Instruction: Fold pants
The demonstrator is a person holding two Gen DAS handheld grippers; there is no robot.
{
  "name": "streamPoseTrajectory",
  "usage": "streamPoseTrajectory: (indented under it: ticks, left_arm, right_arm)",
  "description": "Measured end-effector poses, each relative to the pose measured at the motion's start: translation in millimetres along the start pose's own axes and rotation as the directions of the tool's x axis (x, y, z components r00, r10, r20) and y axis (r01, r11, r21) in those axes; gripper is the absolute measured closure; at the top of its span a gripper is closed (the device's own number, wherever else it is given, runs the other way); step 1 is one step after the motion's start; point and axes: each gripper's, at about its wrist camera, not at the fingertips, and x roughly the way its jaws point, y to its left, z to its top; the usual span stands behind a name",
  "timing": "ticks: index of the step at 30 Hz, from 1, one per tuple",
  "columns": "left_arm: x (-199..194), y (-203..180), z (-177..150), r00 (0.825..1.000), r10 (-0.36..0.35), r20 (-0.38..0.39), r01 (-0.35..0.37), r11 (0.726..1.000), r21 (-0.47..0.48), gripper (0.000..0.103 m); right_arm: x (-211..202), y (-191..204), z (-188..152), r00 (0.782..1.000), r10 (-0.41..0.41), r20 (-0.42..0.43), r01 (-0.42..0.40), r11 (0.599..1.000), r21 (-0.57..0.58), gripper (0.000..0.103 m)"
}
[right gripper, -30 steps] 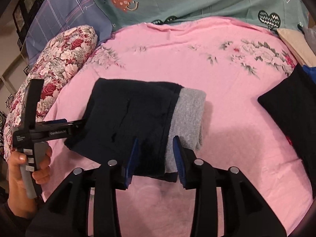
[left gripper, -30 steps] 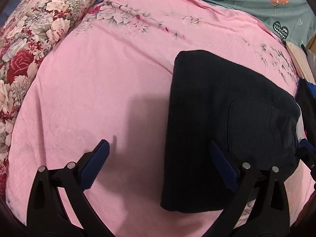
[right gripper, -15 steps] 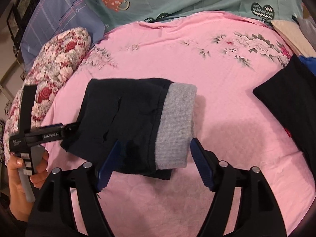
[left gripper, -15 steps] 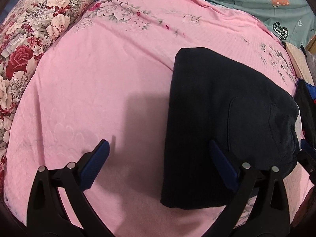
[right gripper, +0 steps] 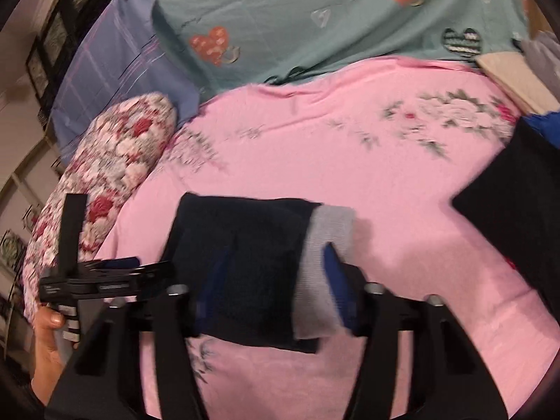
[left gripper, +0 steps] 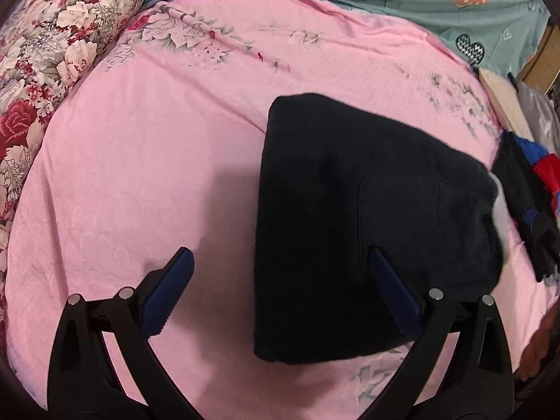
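The pants (left gripper: 350, 224) lie folded on the bed (left gripper: 140, 175). Both grippers, left (left gripper: 280, 287) and right (right gripper: 269, 290), gape empty (folding looks finished). Next: withdraw or tidy.

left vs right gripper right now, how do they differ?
The left gripper is wide open with only one finger over the folded pants; the right gripper is open less wide and straddles the pants' grey-band end. The left view is sharp, the right view blurred. Neither grips cloth.

Pants (right gripper: 241, 273): lying folded on the bed (right gripper: 385, 182).
Pillow (right gripper: 115, 171): sitting left of the pants.
Clothes pile (right gripper: 518, 203): lying right of the pants, apart.
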Motion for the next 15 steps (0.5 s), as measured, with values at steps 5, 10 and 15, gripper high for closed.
streamPoseTrajectory:
  ticks: [5,10,15]
  left_arm:
    - [-7,0,17,1.000,0.001,0.011,-0.001,1.000,-0.021,0.002]
    - [-3,-12,57,0.999,0.027,0.039,-0.026,0.999,-0.036,0.002]
    - [37,-10,70,0.999,0.016,-0.027,-0.018,0.998,-0.065,0.002]
  right_arm:
    - [34,20,17,0.998,0.020,-0.063,-0.024,0.998,-0.053,0.067]
    - [63,31,31,0.992,0.054,-0.117,-0.061,0.997,-0.055,0.086]
    - [96,6,36,0.985,-0.020,-0.170,0.012,0.999,-0.046,0.102]
